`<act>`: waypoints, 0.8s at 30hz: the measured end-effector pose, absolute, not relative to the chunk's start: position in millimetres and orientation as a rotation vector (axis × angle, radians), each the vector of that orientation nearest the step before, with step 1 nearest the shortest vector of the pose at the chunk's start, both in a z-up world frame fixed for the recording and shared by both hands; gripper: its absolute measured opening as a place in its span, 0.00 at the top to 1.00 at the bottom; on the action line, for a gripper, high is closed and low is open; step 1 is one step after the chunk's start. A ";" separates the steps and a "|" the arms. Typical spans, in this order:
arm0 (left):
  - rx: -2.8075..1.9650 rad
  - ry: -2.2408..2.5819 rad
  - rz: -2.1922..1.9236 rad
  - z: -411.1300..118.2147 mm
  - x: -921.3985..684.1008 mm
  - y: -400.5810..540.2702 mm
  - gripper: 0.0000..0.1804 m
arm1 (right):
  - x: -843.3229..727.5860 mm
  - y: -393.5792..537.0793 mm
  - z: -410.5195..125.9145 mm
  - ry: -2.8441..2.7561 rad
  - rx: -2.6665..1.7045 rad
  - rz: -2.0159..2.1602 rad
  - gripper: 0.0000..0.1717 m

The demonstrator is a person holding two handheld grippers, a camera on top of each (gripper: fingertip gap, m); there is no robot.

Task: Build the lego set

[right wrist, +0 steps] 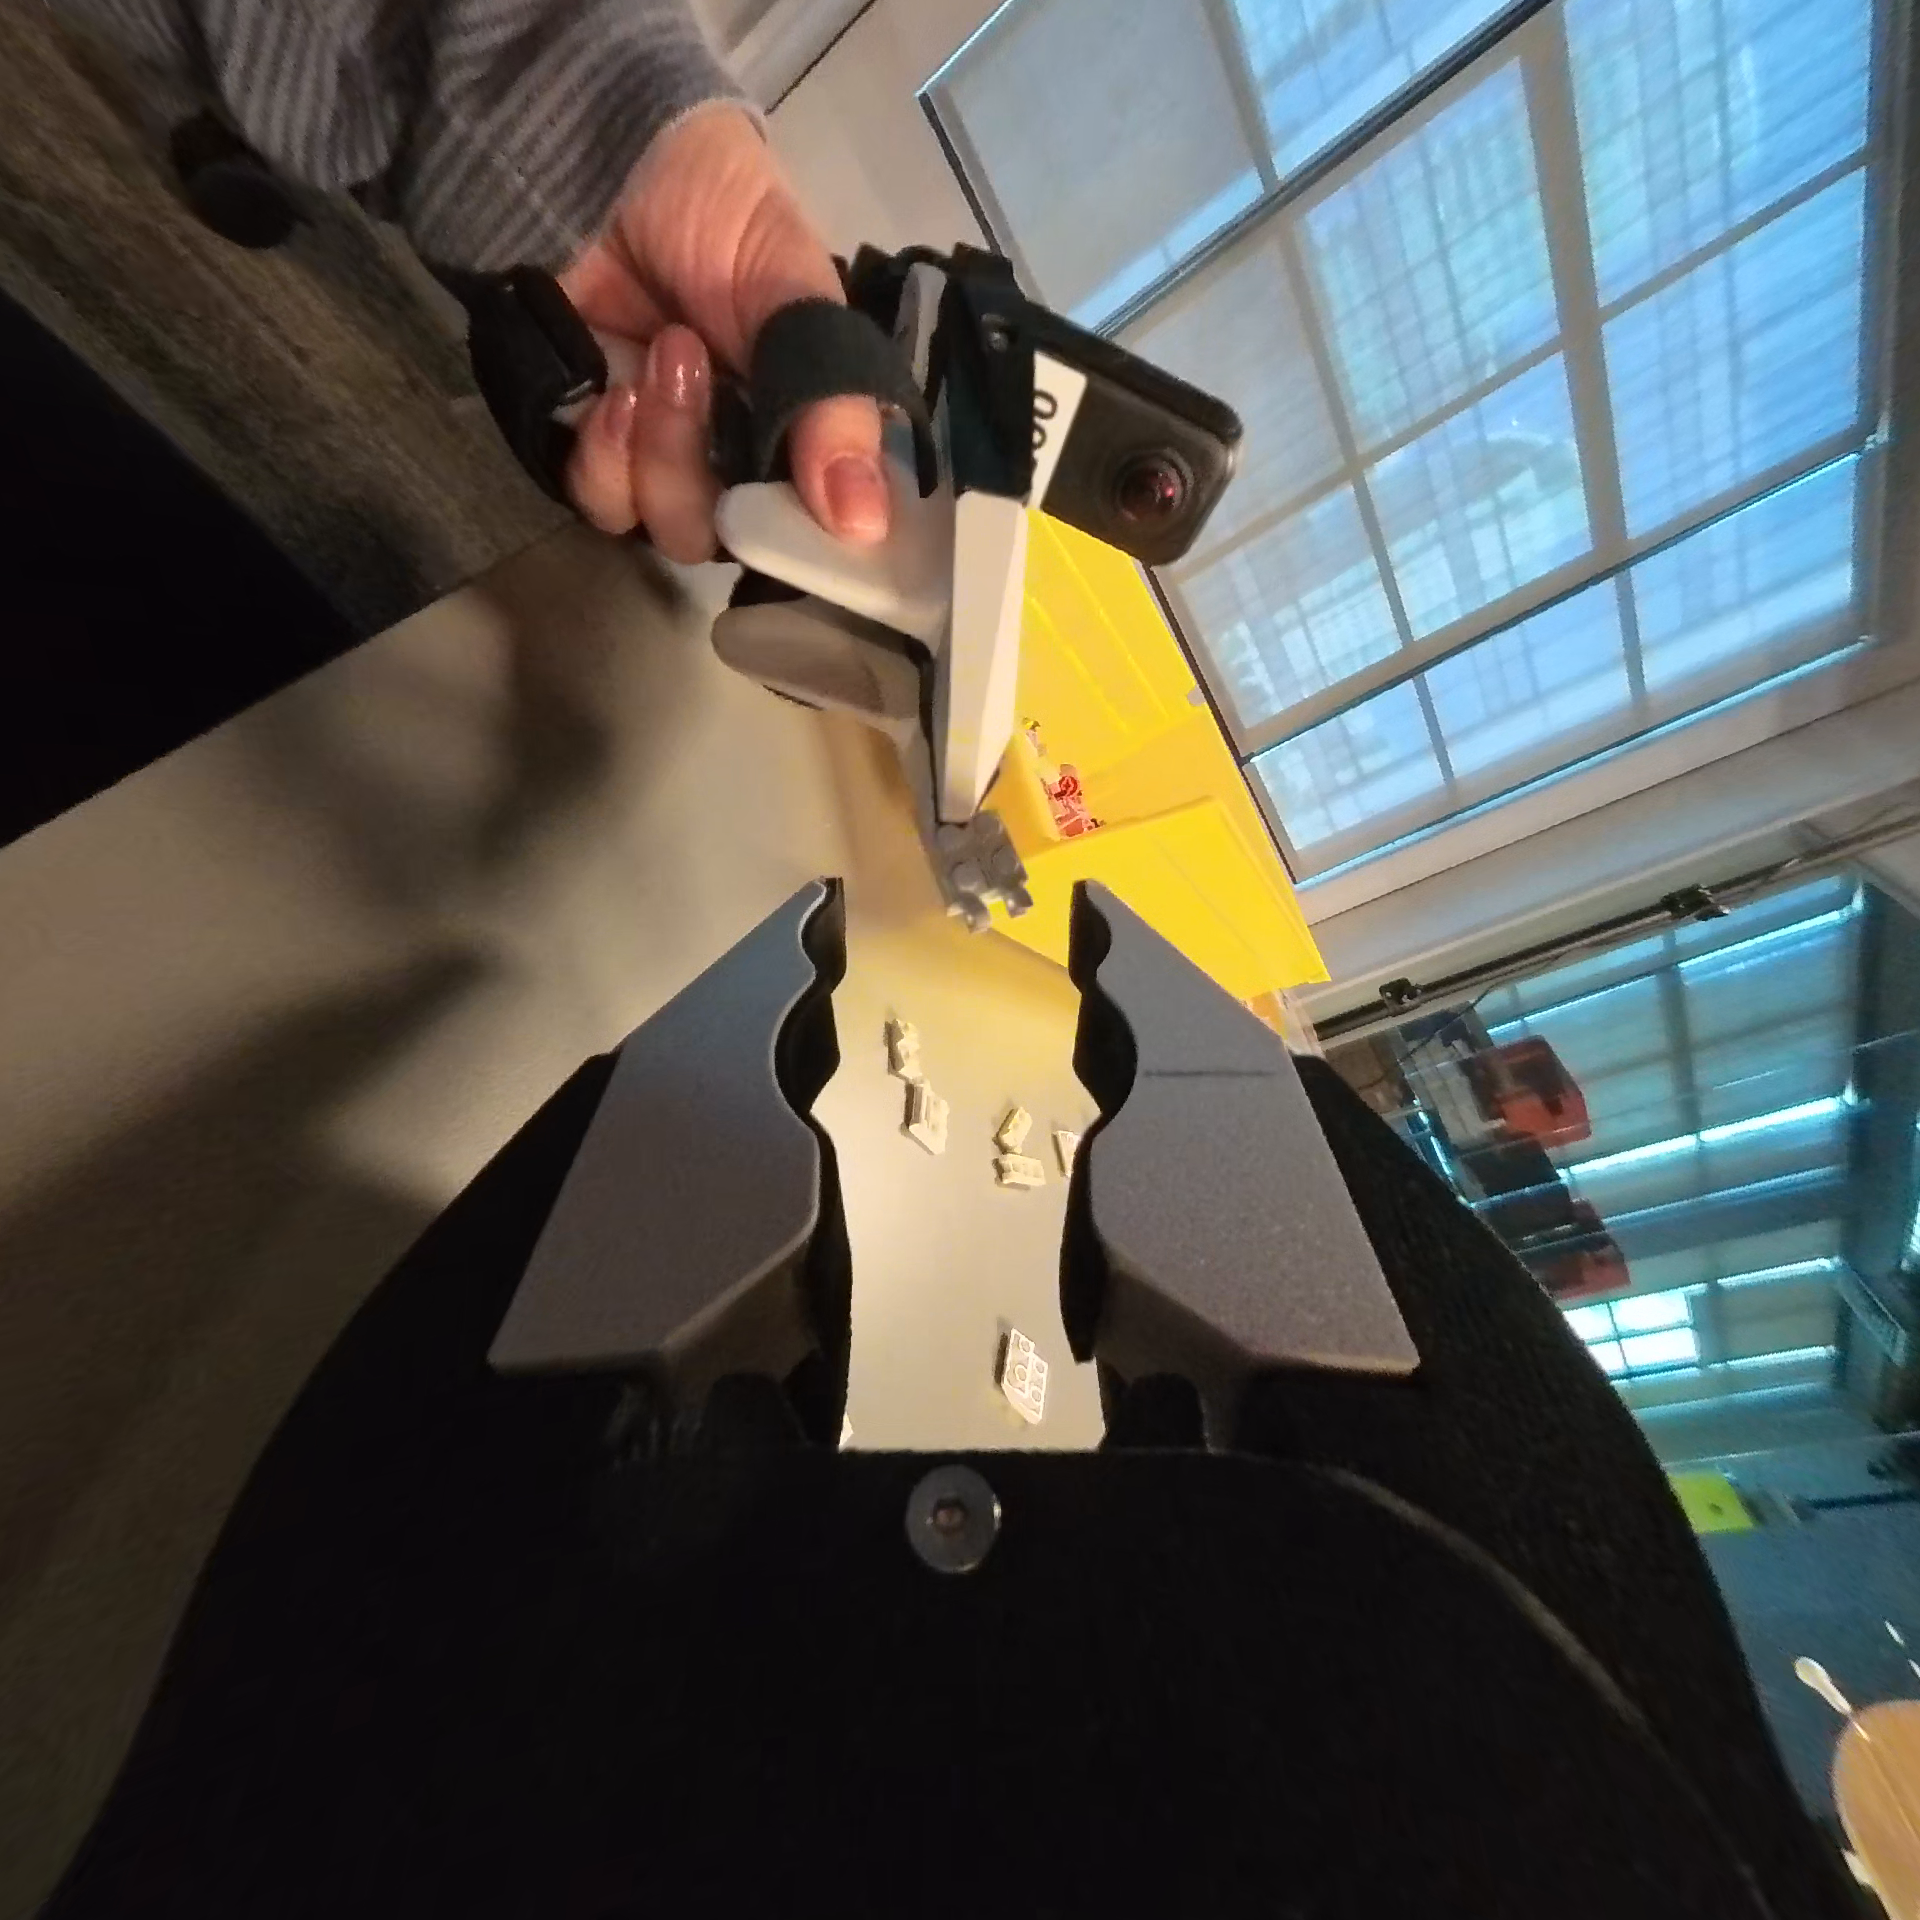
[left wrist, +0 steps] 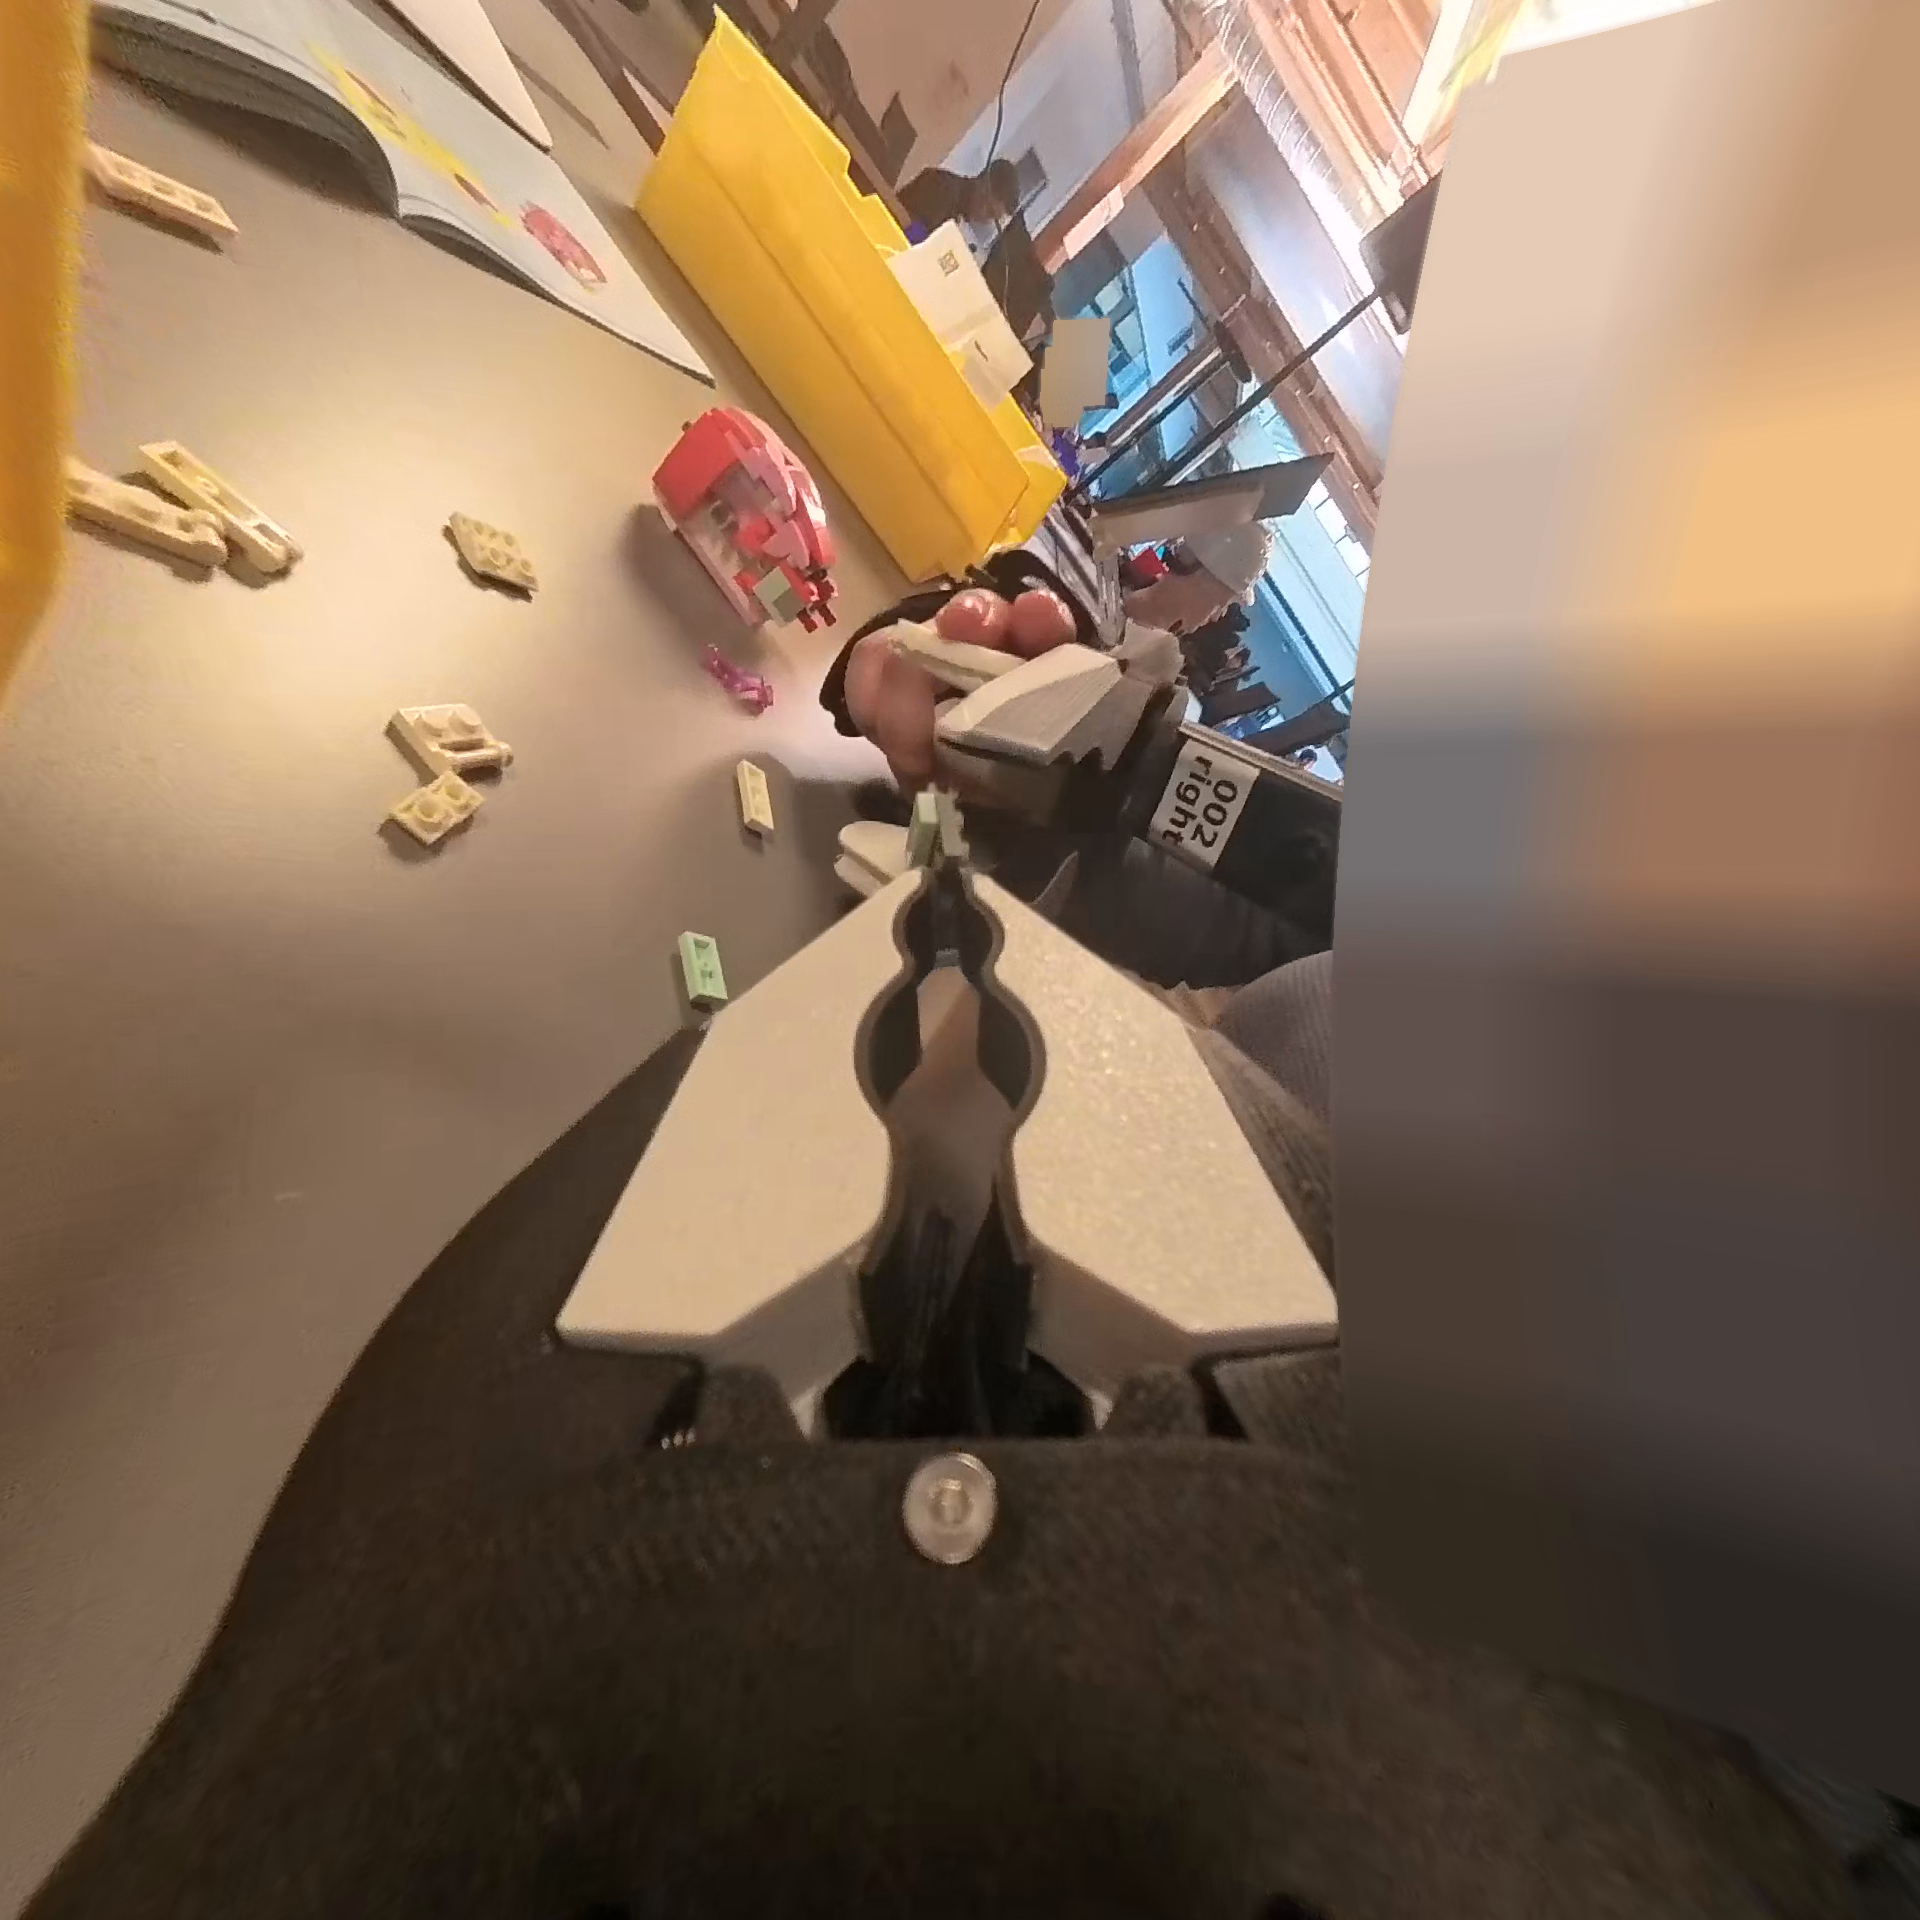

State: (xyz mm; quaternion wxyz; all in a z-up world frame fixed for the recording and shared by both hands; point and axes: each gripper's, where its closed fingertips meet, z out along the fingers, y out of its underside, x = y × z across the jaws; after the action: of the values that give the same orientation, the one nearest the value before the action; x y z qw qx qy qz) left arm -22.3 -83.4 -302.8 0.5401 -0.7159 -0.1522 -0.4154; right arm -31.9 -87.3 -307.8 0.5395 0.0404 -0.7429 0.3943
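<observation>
Between the left gripper's [left wrist: 940, 878] closed fingers sits a small brick assembly [left wrist: 932, 831].

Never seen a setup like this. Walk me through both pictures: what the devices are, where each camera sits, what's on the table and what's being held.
No robot arm here: a person holds a hand-operated two-finger gripper in each hand, each carrying a wide-angle camera that looks along its fingers.

The left wrist view looks down the left gripper. Its fingers are pinched shut on a small assembly of pale green building bricks. Beyond it is the right gripper, held in the person's hand.

The right wrist view looks down the right gripper, whose fingers stand wide apart with nothing between them. Just past them the left gripper shows from the other side, held in the other hand, with the brick assembly at its tip.

On the grey table lie loose cream brick plates, one pale green plate, a red and pink brick model, an open booklet and yellow bins.
</observation>
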 end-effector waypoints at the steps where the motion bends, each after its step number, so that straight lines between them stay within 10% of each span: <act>1: -1.711 -0.358 -0.988 -303.8 -21.1 -83.1 0.99 | -31.8 -87.4 -308.3 -1.769 0.096 0.938 0.75; 24: -1.780 -0.326 -1.004 -313.3 -11.5 -82.9 0.99 | -29.3 -88.1 -315.2 -1.800 0.149 0.905 0.86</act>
State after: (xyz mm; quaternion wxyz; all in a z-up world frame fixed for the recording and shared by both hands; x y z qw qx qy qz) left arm -11.5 -82.9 -313.3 0.5107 -0.7396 -0.1355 -0.4169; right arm -29.3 -88.1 -315.2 0.5320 0.0624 -0.7544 0.3794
